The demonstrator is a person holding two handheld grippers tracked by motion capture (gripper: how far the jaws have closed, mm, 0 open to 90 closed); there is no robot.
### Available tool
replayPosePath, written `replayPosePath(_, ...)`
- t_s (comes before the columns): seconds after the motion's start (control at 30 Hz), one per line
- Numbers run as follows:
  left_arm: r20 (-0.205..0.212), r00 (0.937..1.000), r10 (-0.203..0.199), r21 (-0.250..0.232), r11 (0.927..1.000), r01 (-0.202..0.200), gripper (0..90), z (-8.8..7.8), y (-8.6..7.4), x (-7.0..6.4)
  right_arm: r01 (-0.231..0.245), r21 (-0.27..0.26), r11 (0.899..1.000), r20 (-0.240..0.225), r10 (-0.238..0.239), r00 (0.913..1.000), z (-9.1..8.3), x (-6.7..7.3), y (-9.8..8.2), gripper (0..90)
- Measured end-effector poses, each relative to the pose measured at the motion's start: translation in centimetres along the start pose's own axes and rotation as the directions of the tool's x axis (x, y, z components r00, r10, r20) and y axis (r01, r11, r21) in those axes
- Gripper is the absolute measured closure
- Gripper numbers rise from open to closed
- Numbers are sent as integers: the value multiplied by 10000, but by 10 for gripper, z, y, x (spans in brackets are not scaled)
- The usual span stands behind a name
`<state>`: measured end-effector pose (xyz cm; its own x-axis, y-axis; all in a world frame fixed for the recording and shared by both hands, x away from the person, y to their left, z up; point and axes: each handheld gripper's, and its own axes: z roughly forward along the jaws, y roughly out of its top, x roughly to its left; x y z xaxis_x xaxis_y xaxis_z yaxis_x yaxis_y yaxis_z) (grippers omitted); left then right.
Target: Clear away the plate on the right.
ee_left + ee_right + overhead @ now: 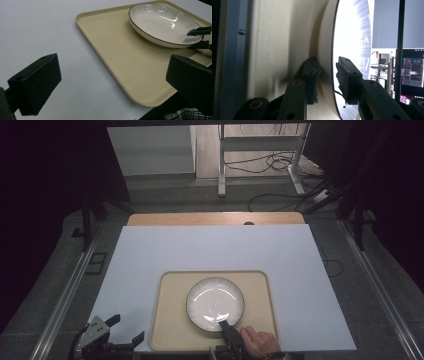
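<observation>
White plate (215, 303) on beige tray (170, 320)

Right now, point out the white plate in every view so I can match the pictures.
High view: white plate sits low and centre, on the beige tray, with the right claw at its near rim.
Left gripper view: upper right, on the tray's far part.
Right gripper view: seen edge-on, centre, its rim standing between the claw's two pads.
Shared landmark: the beige tray.
</observation>
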<state>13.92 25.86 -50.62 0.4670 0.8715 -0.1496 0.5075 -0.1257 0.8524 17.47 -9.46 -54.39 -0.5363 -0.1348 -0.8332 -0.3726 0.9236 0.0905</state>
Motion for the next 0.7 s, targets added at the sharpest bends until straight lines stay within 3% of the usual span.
replayPosePath(0.43, -13, 10000, -56, -42, 10000, 56, 0, 0, 0, 0, -362, -401, 9985, -185, 355, 9992, -11, -4, -3, 666)
replayPosePath(0.7, -15, 10000, -33, 0, 10000, 33, 0, 0, 0, 0, -826, -619, 9947, -302, 809, 9963, -19, -10, -7, 657)
